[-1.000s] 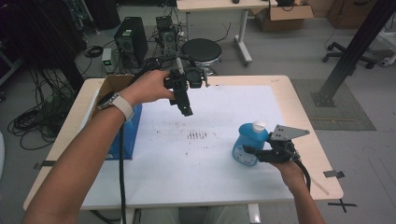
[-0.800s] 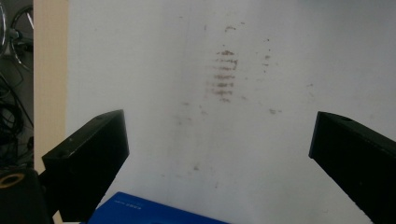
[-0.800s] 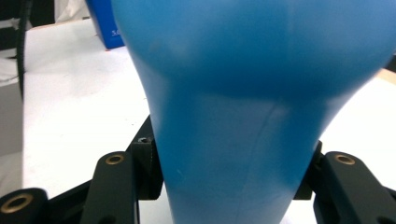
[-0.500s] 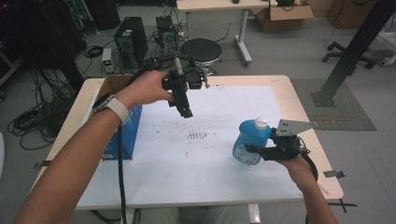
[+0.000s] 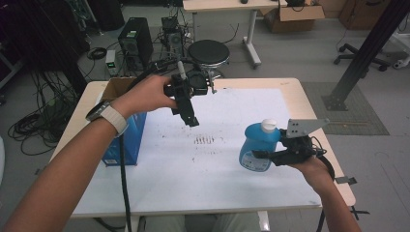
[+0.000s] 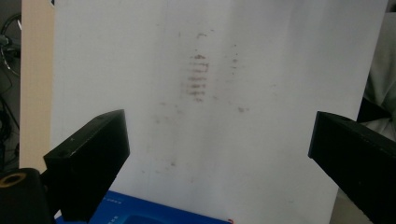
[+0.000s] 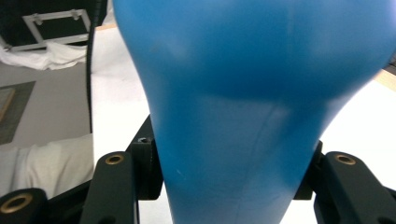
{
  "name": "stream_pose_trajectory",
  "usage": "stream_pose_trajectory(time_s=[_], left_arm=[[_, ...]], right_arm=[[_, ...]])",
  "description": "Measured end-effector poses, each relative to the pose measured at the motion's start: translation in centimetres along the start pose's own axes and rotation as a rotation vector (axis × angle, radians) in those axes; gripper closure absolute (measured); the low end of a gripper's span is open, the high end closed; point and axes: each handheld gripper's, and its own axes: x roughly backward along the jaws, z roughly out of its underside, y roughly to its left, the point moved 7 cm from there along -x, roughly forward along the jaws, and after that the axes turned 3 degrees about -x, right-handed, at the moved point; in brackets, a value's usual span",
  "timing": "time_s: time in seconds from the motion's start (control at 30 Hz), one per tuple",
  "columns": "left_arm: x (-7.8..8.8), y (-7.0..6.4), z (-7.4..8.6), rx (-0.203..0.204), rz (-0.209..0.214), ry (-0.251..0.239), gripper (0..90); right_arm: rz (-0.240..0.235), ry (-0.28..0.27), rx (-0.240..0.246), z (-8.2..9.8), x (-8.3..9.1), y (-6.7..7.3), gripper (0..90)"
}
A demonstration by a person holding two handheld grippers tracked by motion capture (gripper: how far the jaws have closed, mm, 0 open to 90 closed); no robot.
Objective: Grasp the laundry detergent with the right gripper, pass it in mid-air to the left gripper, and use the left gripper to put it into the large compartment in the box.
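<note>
— Two tongs were up; what did the right tongs [image 5: 261, 155] hold?
— A blue bottle [image 5: 257, 147] with a white cap, clamped at its narrow waist (probably the surest grip) and raised just over the table [image 5: 290, 89] near its right edge.
— And the left tongs [image 5: 189, 116]?
— Spread wide, empty, hanging above the white sheet [image 5: 232, 111], tips angled toward the dark smudges [image 5: 204, 140]. My guess: the bottle was cleaner meant for those marks.
— Anything else?
— A blue box [image 5: 126, 140] at the left.
</note>
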Motion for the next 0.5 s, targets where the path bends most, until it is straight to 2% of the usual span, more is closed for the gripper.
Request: stream_pose_trajectory(time_s=[0.23, 0.5], left_arm=[[0.6, -1.2, -0.1, -0.014, 0.004, -0.001, 5.8], [1.3, -2.5, -0.4, -0.038, 0.007, -0.015, 5.8]], right_arm=[[-0.049, 0.026, 0.038, -1.4, -0.4, 0.6, 44.6], [-0.099, 0.028, 0.064, -3.1, -1.4, 1.0, 44.6]])
